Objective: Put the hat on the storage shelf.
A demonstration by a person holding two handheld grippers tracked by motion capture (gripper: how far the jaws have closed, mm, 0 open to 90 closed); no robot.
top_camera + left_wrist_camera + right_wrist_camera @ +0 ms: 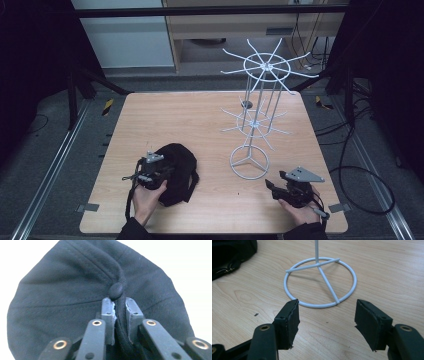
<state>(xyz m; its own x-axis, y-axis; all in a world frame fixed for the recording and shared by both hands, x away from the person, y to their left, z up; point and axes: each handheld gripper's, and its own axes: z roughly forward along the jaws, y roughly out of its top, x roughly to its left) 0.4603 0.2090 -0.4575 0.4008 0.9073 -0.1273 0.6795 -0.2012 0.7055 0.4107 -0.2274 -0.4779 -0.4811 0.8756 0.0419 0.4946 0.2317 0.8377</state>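
Observation:
A black cap [177, 167] lies on the front left of the wooden table [165, 115]. My left gripper [152, 172] is shut on the cap, pinching a fold of cloth just below the crown button [116, 290]. In the left gripper view the cap [65, 297] spreads out beyond the jaws. A white wire rack [260, 100] with two tiers of spokes stands right of centre; its ring base [320, 281] rests on the wood. My right gripper [277, 187] is open, low over the table just in front of that base, with nothing between its fingers [289, 320].
The cap's strap [192, 182] trails toward the table's front. A small dark disc [246, 104] sits on the table behind the rack. Metal rails [60, 155] and cables [360, 165] run along the floor on both sides.

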